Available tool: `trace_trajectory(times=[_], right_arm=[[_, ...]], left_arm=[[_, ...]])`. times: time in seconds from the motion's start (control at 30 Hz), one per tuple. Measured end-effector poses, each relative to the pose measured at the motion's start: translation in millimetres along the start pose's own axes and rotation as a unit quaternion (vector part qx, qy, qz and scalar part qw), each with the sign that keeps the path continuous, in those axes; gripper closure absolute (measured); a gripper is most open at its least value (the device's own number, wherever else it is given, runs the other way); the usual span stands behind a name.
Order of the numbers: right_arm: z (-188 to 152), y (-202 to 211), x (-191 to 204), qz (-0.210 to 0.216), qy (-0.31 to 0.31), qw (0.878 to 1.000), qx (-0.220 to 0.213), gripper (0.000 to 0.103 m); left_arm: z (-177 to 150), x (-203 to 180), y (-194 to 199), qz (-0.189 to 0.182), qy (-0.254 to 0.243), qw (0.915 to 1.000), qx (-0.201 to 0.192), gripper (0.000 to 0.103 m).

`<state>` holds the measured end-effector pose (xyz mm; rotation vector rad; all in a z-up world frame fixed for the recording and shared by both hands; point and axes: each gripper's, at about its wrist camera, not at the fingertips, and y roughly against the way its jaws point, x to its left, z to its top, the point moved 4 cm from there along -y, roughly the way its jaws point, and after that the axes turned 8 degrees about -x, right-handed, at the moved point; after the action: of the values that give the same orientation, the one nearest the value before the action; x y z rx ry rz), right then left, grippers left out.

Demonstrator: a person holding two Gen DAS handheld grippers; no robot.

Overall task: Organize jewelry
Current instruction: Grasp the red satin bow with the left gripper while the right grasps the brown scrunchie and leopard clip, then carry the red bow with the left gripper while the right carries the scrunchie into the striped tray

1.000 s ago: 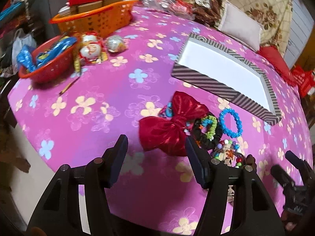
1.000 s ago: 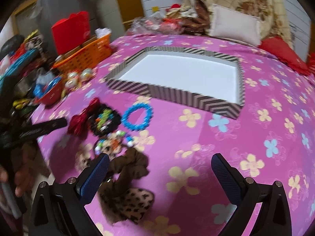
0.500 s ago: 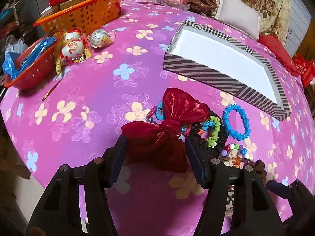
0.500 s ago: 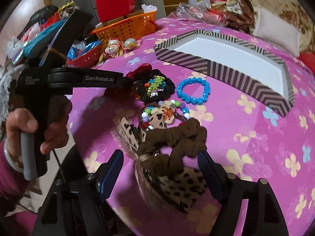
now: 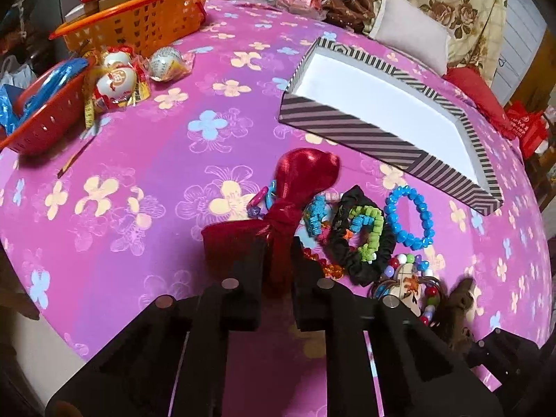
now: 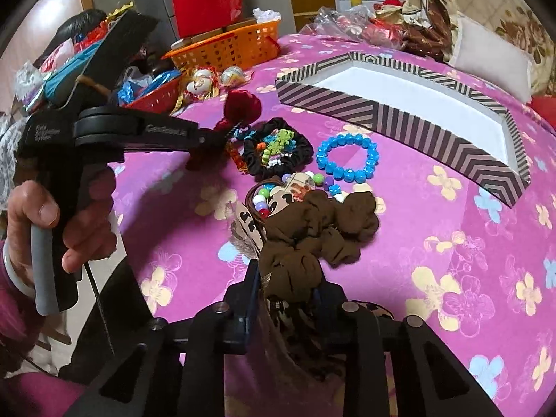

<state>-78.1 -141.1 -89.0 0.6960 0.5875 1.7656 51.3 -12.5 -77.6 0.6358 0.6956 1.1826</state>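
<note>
Near the tabletop's front edge, the left gripper (image 5: 276,264) has its jaws pinching the red bow (image 5: 295,187); the right gripper (image 6: 288,285) pinches the brown scrunchie (image 6: 312,229). Lifting could drag tangled neighbours, like the black scrunchie (image 5: 361,236), away from the striped box (image 5: 382,104).

A round table with a pink flowered cloth (image 5: 146,160) fills the room; a floral beige quilt (image 5: 462,10) lies behind it.

even, bright indoor light, soft shadows, strong fisheye bending with dark vignetted corners.
</note>
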Motion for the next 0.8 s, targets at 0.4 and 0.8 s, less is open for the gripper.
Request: trace_trajectory(times=[0.4, 0.8], right_arm=[[29, 43, -13, -0.006, -0.022, 0.998, -0.058, 0.079], [74, 60, -81, -0.073, -0.054, 0.991, -0.099, 0.079]], left_arm=[[19, -10, 49, -0.022, -0.007, 0.9988, -0.044, 0.092], [50, -49, 43, -0.045, -0.028, 0.9974, -0.050, 0.092]])
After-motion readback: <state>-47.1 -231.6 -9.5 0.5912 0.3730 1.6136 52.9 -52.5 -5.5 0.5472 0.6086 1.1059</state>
